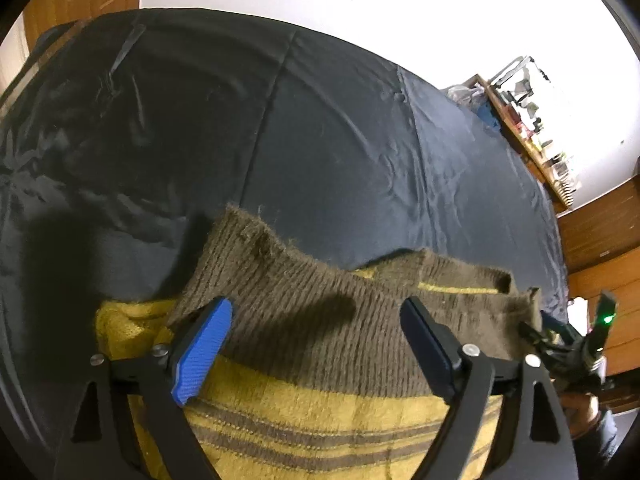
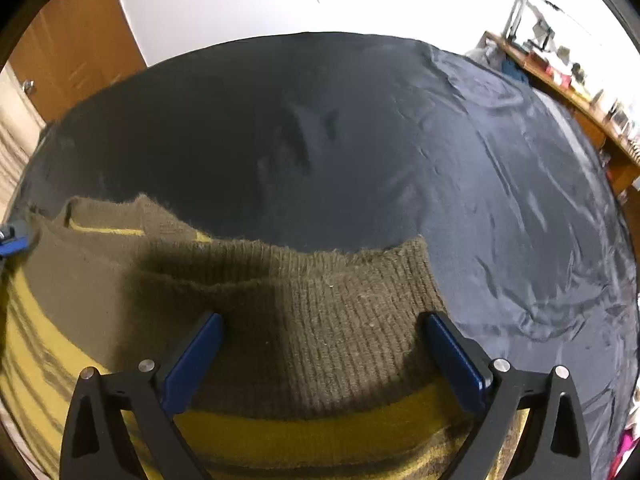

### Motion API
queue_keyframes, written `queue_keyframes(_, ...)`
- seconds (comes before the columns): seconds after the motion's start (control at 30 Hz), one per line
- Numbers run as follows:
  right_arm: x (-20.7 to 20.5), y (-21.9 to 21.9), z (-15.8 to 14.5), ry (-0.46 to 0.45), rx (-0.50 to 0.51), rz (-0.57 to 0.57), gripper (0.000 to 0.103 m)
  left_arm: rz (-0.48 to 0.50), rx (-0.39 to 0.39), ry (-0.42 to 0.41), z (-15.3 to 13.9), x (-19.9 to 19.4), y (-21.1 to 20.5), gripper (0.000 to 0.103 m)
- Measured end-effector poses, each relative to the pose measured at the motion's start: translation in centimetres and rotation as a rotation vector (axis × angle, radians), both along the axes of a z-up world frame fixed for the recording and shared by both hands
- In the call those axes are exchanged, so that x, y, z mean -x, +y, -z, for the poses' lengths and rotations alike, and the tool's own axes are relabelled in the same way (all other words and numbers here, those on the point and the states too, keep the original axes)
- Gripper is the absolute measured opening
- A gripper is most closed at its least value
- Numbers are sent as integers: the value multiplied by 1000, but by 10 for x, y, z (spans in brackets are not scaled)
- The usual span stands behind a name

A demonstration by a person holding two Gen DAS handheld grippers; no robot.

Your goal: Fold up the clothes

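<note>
A knitted sweater (image 1: 320, 416), yellow with brown stripes, lies on a dark blue bed sheet (image 1: 320, 140). Its wide brown ribbed band (image 1: 304, 300) faces away from me, with one corner turned up. My left gripper (image 1: 318, 308) hangs open just above that band, with nothing between the blue pads. In the right wrist view the same brown band (image 2: 320, 280) runs across the sweater (image 2: 320, 432), and my right gripper (image 2: 323, 320) stands open over its right end. The right gripper (image 1: 560, 340) also shows at the right edge of the left wrist view, in a hand.
The dark sheet (image 2: 380, 140) stretches far beyond the sweater, wrinkled toward the right. A wooden shelf (image 1: 532, 136) crowded with small items lines the far right wall (image 2: 560, 80). A wooden door (image 2: 68, 48) stands at the far left.
</note>
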State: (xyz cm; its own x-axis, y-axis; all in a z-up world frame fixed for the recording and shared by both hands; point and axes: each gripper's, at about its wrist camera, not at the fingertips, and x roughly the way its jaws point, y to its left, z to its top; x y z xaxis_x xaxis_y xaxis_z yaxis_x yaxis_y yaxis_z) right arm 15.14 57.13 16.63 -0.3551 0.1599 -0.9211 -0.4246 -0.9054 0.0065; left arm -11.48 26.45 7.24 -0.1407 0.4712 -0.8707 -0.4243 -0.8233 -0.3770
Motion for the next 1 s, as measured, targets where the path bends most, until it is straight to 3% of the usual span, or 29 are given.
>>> queue_keyframes(0.27, -11, 1, -13, 6, 6, 3, 102, 21, 40, 31, -3, 1, 14, 94)
queue_keyframes(0.43, -46, -31, -56, 100, 13, -29, 102, 19, 67, 101, -21, -16, 5, 94)
queue_keyframes(0.5, -58, -45, -55, 82, 25, -62, 102, 24, 84, 99, -19, -21, 1, 94)
queue_keyframes(0.67, -76, -72, -15, -53, -6, -99, 103, 22, 140, 72, 4, -26, -5, 94)
queue_keyframes(0.73, -83, -68, -13, 2, 5, -74, 103, 31, 158, 97, 6, -29, -1, 96)
queue_keyframes(0.8, -86, -66, -14, 2, 10, -77, 103, 36, 178, 115, 6, -32, 2, 96)
queue_keyframes(1.0, -123, -49, -34, 71, 86, -28, 103, 24, 130, 95, -10, -53, -7, 96)
